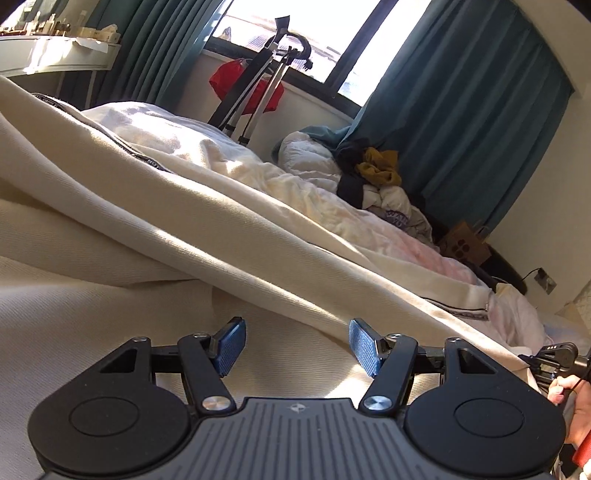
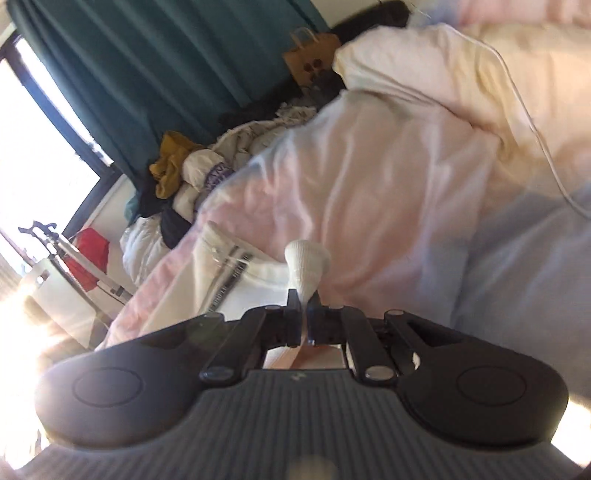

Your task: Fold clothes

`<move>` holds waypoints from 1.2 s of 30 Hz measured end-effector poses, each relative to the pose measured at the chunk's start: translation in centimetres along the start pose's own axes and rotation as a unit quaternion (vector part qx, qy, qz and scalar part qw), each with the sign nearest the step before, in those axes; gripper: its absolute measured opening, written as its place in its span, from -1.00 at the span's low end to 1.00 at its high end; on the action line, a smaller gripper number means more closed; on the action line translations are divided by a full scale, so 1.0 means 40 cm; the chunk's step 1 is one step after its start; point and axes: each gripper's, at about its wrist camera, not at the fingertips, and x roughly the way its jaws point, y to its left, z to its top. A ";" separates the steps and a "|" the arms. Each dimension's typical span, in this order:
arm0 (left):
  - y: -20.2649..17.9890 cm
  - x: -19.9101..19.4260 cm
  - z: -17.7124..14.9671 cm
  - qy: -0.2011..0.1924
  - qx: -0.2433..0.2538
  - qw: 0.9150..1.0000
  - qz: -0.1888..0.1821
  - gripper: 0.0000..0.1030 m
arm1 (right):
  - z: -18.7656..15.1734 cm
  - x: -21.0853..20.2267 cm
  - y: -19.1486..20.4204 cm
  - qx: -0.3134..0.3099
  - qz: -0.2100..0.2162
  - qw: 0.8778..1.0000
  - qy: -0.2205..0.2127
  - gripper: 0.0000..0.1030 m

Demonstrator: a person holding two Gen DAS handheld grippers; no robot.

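Overall, the left gripper [image 1: 297, 345] hung low over a cream garment [image 1: 155, 236] spread across the bed, its blue pads [image 1: 232, 345] spread wide apart with nothing between them. The cream cloth filled the near and left part of the left wrist view, with a long fold running from far left to near right and a dark zip strip [image 1: 465, 312] along its right edge. At the far right of that view, the right gripper's black body [image 1: 554, 356] and part of a hand [image 1: 570, 391] were visible at the garment's edge.

In the right wrist view, the right gripper [image 2: 303, 299] had its fingers pressed together on a bunched white tip of the cloth [image 2: 308, 264], which stood up just beyond the fingertips. The view was blurred. A pink and white duvet [image 2: 369, 177] lay beyond it.

A heap of clothes [image 1: 373, 173], including a mustard item, lay at the far side of the bed beside a teal curtain [image 1: 461, 110]. A brown paper bag [image 1: 467, 243] stood near the curtain's foot. A tripod [image 1: 258, 85] and a red item [image 1: 229, 79] stood below the window [image 1: 317, 33].
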 end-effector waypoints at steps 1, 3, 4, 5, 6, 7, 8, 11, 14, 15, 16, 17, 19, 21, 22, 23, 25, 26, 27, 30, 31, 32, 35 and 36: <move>0.001 0.002 0.001 0.002 0.001 1.000 0.004 0.26 | -0.011 0.007 -0.013 0.012 -0.007 1.000 0.007 -0.86; 0.000 0.003 0.004 -0.003 0.010 1.000 0.016 0.26 | -0.024 0.011 -0.015 0.015 -0.021 1.000 0.010 -0.78; -0.002 0.002 0.006 -0.009 0.015 1.000 0.023 0.26 | -0.026 0.005 -0.001 -0.001 -0.027 1.000 0.009 -0.73; -0.006 0.001 0.009 -0.013 0.021 0.999 0.027 0.27 | -0.027 -0.003 0.015 -0.020 -0.035 0.999 0.007 -0.70; -0.011 -0.002 0.010 -0.015 0.026 0.999 0.031 0.28 | -0.029 -0.018 0.026 -0.031 -0.045 0.998 0.004 -0.64; -0.016 -0.005 0.011 -0.016 0.030 0.999 0.034 0.30 | -0.031 -0.034 0.036 -0.042 -0.055 0.998 0.002 -0.63; -0.021 -0.009 0.012 -0.018 0.035 0.999 0.038 0.32 | -0.032 -0.049 0.046 -0.053 -0.064 0.997 -0.001 -0.63; -0.030 -0.019 0.012 -0.013 0.040 0.998 0.042 0.33 | -0.034 -0.116 0.059 -0.055 -0.081 0.995 -0.015 -0.54; -0.044 -0.037 0.012 -0.014 0.053 0.998 0.044 0.37 | -0.046 -0.193 0.062 -0.052 -0.069 0.996 -0.017 -0.42; -0.048 -0.042 0.013 -0.013 0.057 0.997 0.044 0.39 | -0.051 -0.218 0.062 -0.051 -0.065 0.996 -0.017 -0.40; -0.051 -0.048 0.014 -0.012 0.058 0.997 0.042 0.40 | -0.058 -0.243 0.062 -0.048 -0.061 0.997 -0.016 -0.40; -0.054 -0.056 0.014 -0.014 0.058 0.997 0.040 0.41 | -0.065 -0.268 0.061 -0.042 -0.057 0.997 -0.013 -0.40; -0.056 -0.072 0.015 -0.016 0.056 0.998 0.036 0.47 | -0.080 -0.310 0.059 -0.036 -0.051 0.998 -0.005 -0.40; -0.056 -0.088 0.014 -0.015 0.050 0.998 0.033 0.50 | -0.097 -0.348 0.056 -0.037 -0.050 0.998 0.004 -0.40; -0.057 -0.096 0.013 -0.014 0.050 0.998 0.034 0.52 | -0.106 -0.366 0.054 -0.039 -0.051 0.998 0.010 -0.40; -0.058 -0.104 0.012 -0.013 0.050 0.998 0.035 0.55 | -0.112 -0.381 0.046 -0.031 -0.051 0.998 0.017 -0.40; -0.058 -0.121 0.011 -0.010 0.050 0.998 0.043 0.59 | -0.122 -0.407 0.027 -0.008 -0.049 0.998 0.031 -0.23; -0.053 -0.131 0.011 -0.009 0.044 0.998 0.045 0.59 | -0.125 -0.418 0.015 0.006 -0.046 0.998 0.034 -0.13; -0.046 -0.144 0.012 -0.006 0.034 0.998 0.048 0.59 | -0.127 -0.427 0.003 0.019 -0.043 0.998 0.036 0.06; -0.015 -0.200 0.022 -0.003 -0.011 0.998 0.055 0.60 | -0.129 -0.435 -0.032 0.061 -0.060 0.996 0.040 0.40; -0.003 -0.221 0.028 -0.001 -0.027 0.998 0.060 0.60 | -0.130 -0.437 -0.044 0.075 -0.065 0.994 0.041 0.41; 0.009 -0.243 0.037 -0.002 -0.040 0.997 0.067 0.60 | -0.131 -0.440 -0.055 0.089 -0.071 0.993 0.042 0.41; 0.048 -0.320 0.065 -0.021 -0.082 0.992 0.095 0.60 | -0.133 -0.438 -0.093 0.126 -0.078 0.988 0.052 0.40; 0.064 -0.349 0.075 -0.030 -0.100 0.989 0.107 0.60 | -0.133 -0.437 -0.107 0.137 -0.080 0.986 0.057 0.40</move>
